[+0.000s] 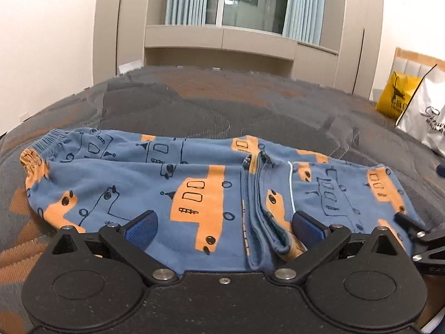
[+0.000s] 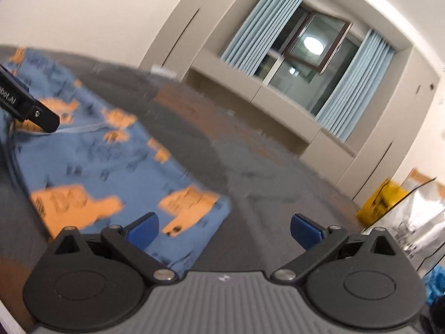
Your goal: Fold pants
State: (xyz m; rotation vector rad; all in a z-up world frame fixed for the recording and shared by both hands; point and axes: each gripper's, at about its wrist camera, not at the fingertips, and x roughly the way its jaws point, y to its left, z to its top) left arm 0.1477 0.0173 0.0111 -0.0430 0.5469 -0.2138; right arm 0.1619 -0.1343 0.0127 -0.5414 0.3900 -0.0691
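Observation:
Blue pants with orange vehicle prints (image 1: 194, 189) lie flat across a grey and orange bedspread (image 1: 211, 103), waistband at the left, a folded ridge of cloth near the middle. My left gripper (image 1: 224, 226) is open just above the near edge of the pants, jaws wide on either side of an orange print, holding nothing. My right gripper (image 2: 224, 229) is open and empty over the right end of the pants (image 2: 91, 161), which look blurred in the right wrist view. Its finger (image 1: 408, 222) shows at the right edge of the left wrist view. The left gripper's finger (image 2: 33, 111) shows in the right wrist view.
A yellow bag (image 1: 395, 94) and a white bag (image 1: 425, 117) stand at the bed's far right. Beige cabinets and a curtained window (image 1: 239, 0) lie beyond the bed. The bedspread stretches bare behind the pants.

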